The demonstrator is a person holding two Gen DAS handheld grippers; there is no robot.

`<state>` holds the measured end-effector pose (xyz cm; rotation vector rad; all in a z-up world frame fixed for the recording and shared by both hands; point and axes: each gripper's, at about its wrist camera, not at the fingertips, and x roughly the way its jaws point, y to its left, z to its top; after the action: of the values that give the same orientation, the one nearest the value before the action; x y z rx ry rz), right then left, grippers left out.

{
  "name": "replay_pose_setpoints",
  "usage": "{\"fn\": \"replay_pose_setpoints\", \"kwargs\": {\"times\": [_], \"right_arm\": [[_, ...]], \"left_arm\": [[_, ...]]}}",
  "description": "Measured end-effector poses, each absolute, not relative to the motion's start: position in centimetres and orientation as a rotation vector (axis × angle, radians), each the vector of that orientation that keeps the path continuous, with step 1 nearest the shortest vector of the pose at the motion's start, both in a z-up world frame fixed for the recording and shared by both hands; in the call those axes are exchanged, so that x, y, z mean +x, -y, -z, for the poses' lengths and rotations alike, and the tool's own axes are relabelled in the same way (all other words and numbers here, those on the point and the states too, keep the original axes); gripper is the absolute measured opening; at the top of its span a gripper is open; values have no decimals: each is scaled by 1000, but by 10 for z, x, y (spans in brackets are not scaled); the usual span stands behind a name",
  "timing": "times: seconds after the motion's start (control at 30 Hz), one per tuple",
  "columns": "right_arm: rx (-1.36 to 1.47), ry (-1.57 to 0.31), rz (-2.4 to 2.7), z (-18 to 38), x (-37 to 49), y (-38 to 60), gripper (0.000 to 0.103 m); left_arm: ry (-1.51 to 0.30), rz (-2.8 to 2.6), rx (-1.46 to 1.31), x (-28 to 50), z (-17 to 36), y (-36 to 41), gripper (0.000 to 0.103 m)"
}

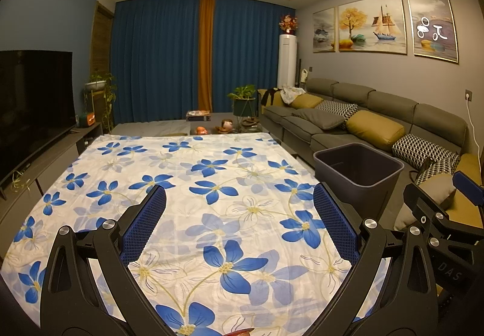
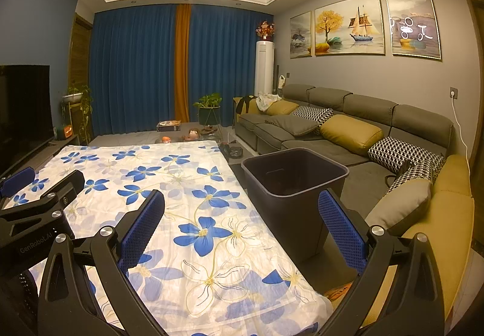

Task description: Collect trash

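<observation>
A dark grey trash bin (image 1: 360, 172) stands on the floor beside the table's right edge; it also shows in the right wrist view (image 2: 295, 181), where I cannot make out anything in its dark inside. My left gripper (image 1: 240, 194) is open and empty above the flowered tablecloth (image 1: 187, 184). My right gripper (image 2: 242, 200) is open and empty, held over the table's right edge next to the bin. A small reddish thing (image 1: 240, 331) peeks in at the bottom edge of the left wrist view. No other trash shows on the cloth.
A grey sofa (image 2: 348, 136) with yellow and patterned cushions runs along the right wall. A television (image 1: 30, 106) stands on a low cabinet at the left. Potted plants (image 2: 208, 106), toys and a box lie on the floor beyond the table, before blue curtains.
</observation>
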<state>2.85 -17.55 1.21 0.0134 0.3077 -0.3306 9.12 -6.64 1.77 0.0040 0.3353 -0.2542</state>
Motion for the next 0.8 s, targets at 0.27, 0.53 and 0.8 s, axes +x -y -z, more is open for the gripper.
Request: {"fn": "replay_pose_setpoints", "kwargs": {"times": [0.27,0.53,0.8], "right_arm": [[15,-309,331,-12,28,176,98],[15,-309,331,-12,28,176,98],[16,-309,332,-12,28,177,98]], "left_arm": [[-333,258,7,89,-16,69,96],[-331,262,8,89,-15,69,96],[-324,282,40,89,-17,69,86]]}}
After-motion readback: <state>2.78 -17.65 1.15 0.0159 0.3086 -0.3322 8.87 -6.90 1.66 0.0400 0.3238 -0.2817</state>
